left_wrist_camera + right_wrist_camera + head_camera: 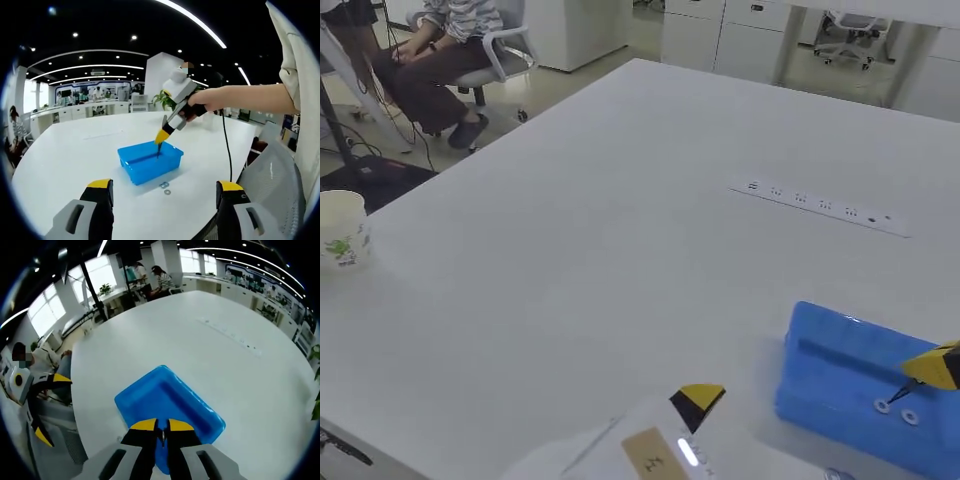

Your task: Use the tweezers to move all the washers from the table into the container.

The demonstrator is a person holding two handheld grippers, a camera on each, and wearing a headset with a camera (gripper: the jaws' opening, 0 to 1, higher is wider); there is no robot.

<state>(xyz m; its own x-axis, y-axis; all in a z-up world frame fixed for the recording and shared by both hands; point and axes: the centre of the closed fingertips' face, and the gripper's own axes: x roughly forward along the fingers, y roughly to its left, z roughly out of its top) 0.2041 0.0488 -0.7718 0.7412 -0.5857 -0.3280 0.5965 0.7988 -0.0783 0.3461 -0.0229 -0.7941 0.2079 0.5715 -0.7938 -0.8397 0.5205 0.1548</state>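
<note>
White table (620,250) observed. Blue container (840,370) is set near one edge. Two washers (165,188) are seen on the tabletop just beside the container. A white power strip (820,207) is laid flat further in. A paper cup (342,230) is stood upright, well apart.

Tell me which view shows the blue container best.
The left gripper view: the whole blue container is in frame. The head view crops it at the edge; the right gripper view hides its near part behind the hand-held gripper.
</note>
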